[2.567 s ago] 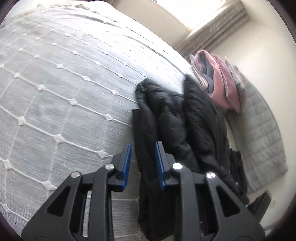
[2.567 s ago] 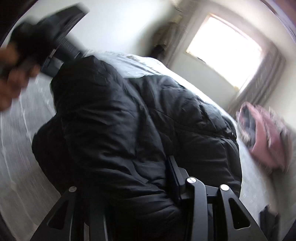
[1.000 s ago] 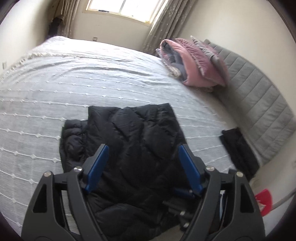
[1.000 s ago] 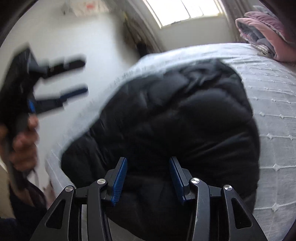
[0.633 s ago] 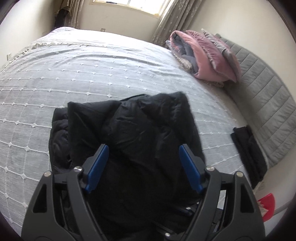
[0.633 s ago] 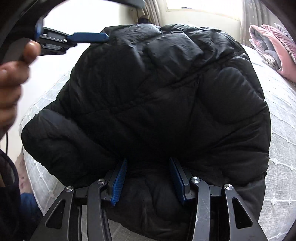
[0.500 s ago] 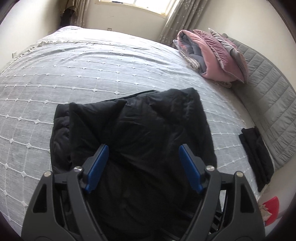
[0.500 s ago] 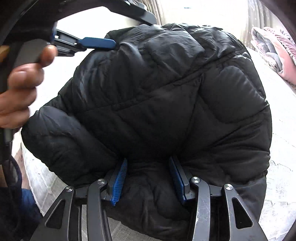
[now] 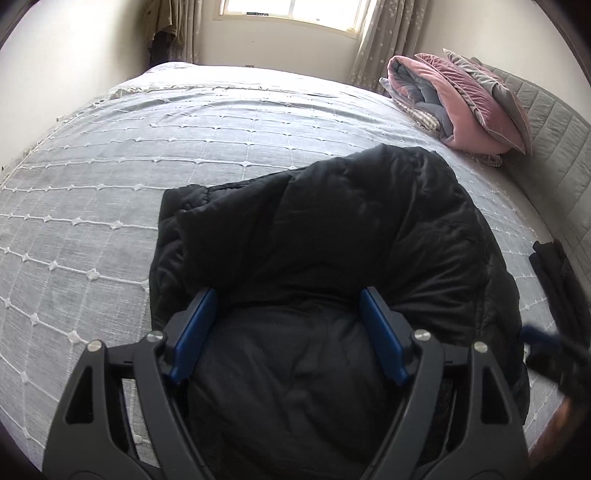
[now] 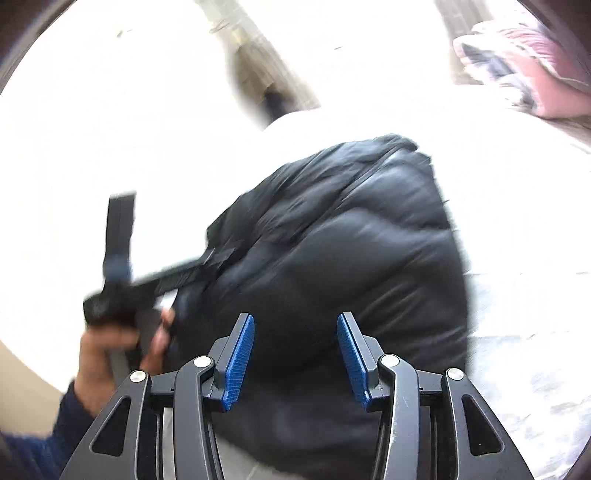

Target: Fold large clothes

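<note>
Through your left wrist camera, your left tool (image 9: 286,332) stands wide over the near part of a black puffer jacket (image 9: 332,240); its jaws have just been opening a little further. Padding bulges up between the blue pads (image 9: 194,334), but whether the pads touch the fabric you cannot tell from here. The jacket lies folded in a bulky heap on the bed (image 9: 110,177), near the close edge, on a grey bedspread stitched with a white grid. Well beyond it, a pink and grey folded quilt (image 9: 465,99) sits against the grey padded headboard (image 9: 554,136), with a window (image 9: 291,14) and curtains on the far wall. A dark folded garment (image 9: 557,280) lies at the bed's right edge, and your right tool (image 9: 550,354) shows there as a blur.

Through your right wrist camera, blurred and overexposed, your right tool (image 10: 295,354) is held partly apart with nothing gripped; the jacket (image 10: 351,258) lies beyond and below its pads. On the left, your left hand (image 10: 110,354), in a dark blue sleeve (image 10: 44,443), holds the left tool (image 10: 166,277) against the jacket's left side.
</note>
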Motion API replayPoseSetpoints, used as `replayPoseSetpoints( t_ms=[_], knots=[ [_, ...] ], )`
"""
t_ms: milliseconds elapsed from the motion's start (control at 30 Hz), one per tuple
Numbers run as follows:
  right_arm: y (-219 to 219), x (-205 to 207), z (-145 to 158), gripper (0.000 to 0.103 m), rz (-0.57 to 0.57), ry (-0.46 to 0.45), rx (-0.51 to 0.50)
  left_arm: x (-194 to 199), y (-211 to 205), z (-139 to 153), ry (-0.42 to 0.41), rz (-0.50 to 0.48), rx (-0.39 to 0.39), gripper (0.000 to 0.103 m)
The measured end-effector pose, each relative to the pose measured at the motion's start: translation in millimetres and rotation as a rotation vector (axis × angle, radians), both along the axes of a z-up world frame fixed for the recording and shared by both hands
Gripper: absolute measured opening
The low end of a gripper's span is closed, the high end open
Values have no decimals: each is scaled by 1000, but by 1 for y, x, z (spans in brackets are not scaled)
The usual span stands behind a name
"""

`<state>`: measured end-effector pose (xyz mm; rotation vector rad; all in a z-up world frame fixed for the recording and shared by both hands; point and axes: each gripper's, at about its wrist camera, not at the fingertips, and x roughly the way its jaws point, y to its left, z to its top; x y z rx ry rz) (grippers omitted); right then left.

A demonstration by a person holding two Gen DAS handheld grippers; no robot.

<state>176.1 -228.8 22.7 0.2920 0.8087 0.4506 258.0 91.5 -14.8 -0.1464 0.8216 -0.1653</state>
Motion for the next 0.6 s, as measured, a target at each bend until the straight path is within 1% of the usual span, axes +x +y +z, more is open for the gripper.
replayPoseSetpoints(
  t_ms=[67, 100, 167, 200, 267, 333, 400, 500, 533, 600],
  knots=[
    [-11, 18, 8, 48, -72, -2, -55, 2, 0, -3, 1, 6, 2, 84],
    [-15, 23, 11, 48, -89, 1, -52, 3, 1, -4, 4, 8, -2, 84],
    [-25, 42, 17, 48, -118, 11, -11, 4, 1, -5, 9, 9, -8, 84],
    [-37, 54, 19, 48, -126, 18, 1, 4, 1, -6, 9, 8, -8, 84],
    [-34, 80, 21, 48, -130, 41, -8, 4, 1, -7, 11, 8, -9, 85],
    [-25, 106, 16, 48, -122, 71, -52, 4, 2, -7, 14, 10, -11, 85],
    [-13, 135, 8, 48, -112, 91, -128, 5, 2, -7, 17, 19, -11, 85],
    [2, 150, -14, 48, -94, 112, -203, 7, 1, -9, 20, 25, 1, 85],
    [12, 158, -22, 49, -91, 117, -214, 8, 0, -9, 19, 25, 10, 85],
    [18, 163, -39, 49, -87, 121, -220, 8, -2, -9, 19, 28, 22, 85]
  ],
)
